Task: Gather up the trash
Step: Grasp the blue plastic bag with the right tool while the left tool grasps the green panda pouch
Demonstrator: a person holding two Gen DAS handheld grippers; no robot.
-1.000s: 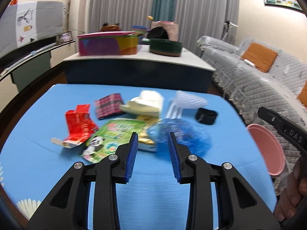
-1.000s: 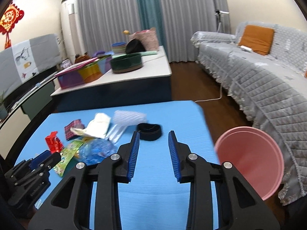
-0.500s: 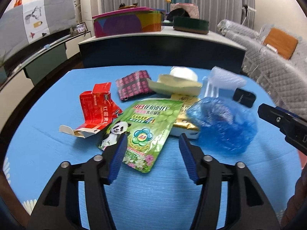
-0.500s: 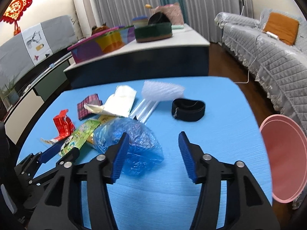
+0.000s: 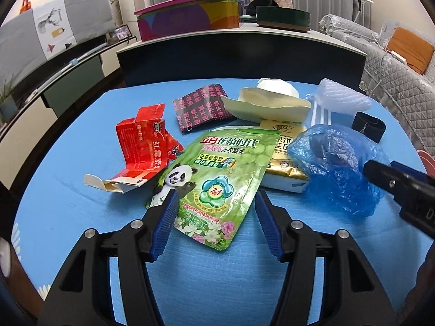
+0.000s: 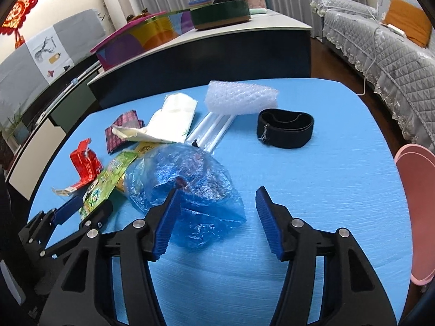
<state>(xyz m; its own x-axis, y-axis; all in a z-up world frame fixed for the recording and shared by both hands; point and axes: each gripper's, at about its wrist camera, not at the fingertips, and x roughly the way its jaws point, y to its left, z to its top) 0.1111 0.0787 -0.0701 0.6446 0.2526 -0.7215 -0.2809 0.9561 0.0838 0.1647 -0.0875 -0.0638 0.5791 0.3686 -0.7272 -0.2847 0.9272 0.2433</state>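
Trash lies scattered over the far half of a blue tabletop (image 5: 68, 217). Left hand-held gripper (image 5: 214, 214): jaws spread, nothing pinched; the near end of a green laundry-bead pouch (image 5: 220, 179) with a panda print lies between the two blue pads, flat on the tabletop, and the left pad covers the pouch's edge in the left wrist view; contact cannot be told. Left of the pouch, a torn red carton (image 5: 144, 146), opened out. Behind it, a dark pink-printed wrapper (image 5: 202, 107). A cream paper piece (image 5: 267, 103) overlaps a gold-and-white tissue pack (image 5: 285, 163), which the pouch partly covers.

Right hand-held gripper (image 6: 216, 217): jaws spread, empty. A crumpled blue plastic bag (image 6: 190, 187) sits by its left pad, partly between the pads; the right pad stands over bare tabletop. In the left wrist view the right hand-held gripper's tip shows at the bag's right side.

Beyond the bag: clear plastic tubes (image 6: 214, 130) lying side by side, their far ends touching a roll of bubble wrap (image 6: 242, 97). Right of those, apart, a black elastic band (image 6: 285, 127) lying in a loop. A pink bin (image 6: 418, 209) stands past the tabletop's right edge, lower than the surface.

Both sets of jaws have just been opening.
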